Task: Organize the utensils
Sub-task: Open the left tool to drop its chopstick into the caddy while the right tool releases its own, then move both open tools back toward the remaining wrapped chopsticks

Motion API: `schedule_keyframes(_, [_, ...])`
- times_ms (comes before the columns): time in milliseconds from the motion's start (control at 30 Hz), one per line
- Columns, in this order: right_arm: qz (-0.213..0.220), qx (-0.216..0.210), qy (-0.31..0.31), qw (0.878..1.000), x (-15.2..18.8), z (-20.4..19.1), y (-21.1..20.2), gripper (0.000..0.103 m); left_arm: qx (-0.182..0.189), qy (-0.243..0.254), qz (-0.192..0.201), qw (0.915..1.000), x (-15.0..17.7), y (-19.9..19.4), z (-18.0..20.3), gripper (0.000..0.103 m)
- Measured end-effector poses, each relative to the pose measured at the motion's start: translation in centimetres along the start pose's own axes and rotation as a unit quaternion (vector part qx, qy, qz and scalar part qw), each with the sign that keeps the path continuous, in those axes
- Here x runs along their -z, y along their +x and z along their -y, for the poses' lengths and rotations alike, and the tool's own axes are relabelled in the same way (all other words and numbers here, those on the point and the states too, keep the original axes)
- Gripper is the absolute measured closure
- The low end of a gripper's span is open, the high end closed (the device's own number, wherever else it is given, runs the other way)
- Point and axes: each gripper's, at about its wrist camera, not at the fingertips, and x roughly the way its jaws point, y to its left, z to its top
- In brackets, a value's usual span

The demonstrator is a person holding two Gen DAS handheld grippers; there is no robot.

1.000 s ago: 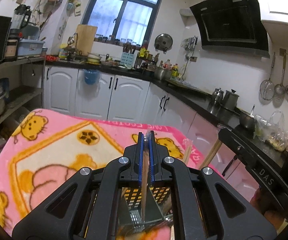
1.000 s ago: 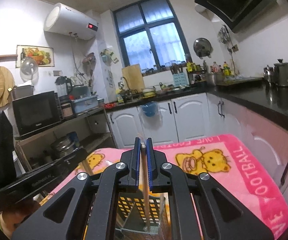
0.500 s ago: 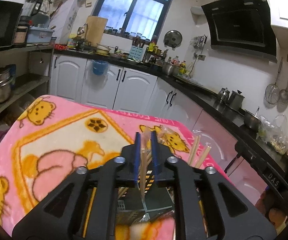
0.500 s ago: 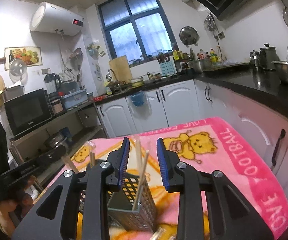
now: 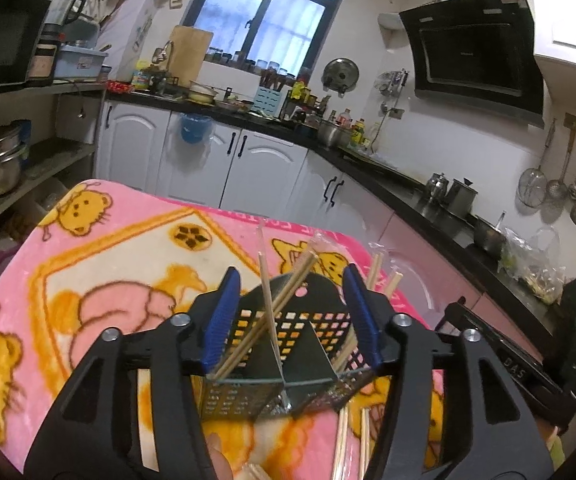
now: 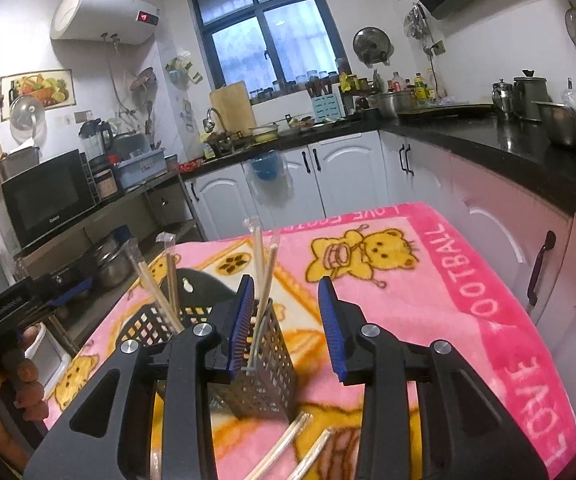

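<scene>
Where legible, blanket (image 6: pixel 488 300) reads "LOVE FOOTBALL" | microwave (image 6: pixel 48 196) brand perhaps unreadable

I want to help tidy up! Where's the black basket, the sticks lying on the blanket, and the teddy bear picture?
black basket (image 5: pixel 272 324): left wrist view, back mesh wall.
sticks lying on the blanket (image 6: pixel 284 446): right wrist view, mid-shaft.
teddy bear picture (image 6: pixel 362 254): right wrist view, bear's face.

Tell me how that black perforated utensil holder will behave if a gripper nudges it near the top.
The utensil holder stands tall on a narrow base on the soft blanket, so it may tip rather than slide. Its perforated walls look thin, so probably light. The chopsticks lean loosely inside and would likely shift or rattle.
</scene>
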Motion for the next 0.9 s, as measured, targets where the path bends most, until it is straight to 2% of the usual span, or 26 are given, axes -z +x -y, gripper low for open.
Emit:
schedule_keyframes(100, [-0.003, -0.003, -0.001, 1.0, 0.2, -0.1, -0.3, 0.069, -0.003, 0.008, 0.003, 1.0, 0.4, -0.7, 0.3, 0.044])
schedule_keyframes(233, [-0.007, -0.002, -0.003, 1.0, 0.6, -0.3, -0.9, 0.066, -0.008, 0.015, 0.005, 0.9998, 0.9, -1.6, 0.7, 0.037])
schedule_keyframes(400, [-0.012, -0.004, -0.01, 1.0, 1.2, -0.4, -1.9, 0.062, -0.012, 0.018, 0.008, 0.9997, 1.6, -2.5, 0.6, 0.02])
schedule_keyframes(567, [-0.015, -0.007, -0.018, 1.0, 1.7, -0.7, -2.9, 0.06, -0.012, 0.016, 0.006, 0.9998, 2.3, -3.3, 0.5, 0.013])
schedule_keyframes(900, [-0.025, -0.014, -0.035, 0.999, 2.9, -1.3, -4.5, 0.057, -0.016, 0.005, -0.002, 0.9999, 4.0, -4.6, 0.1, 0.011])
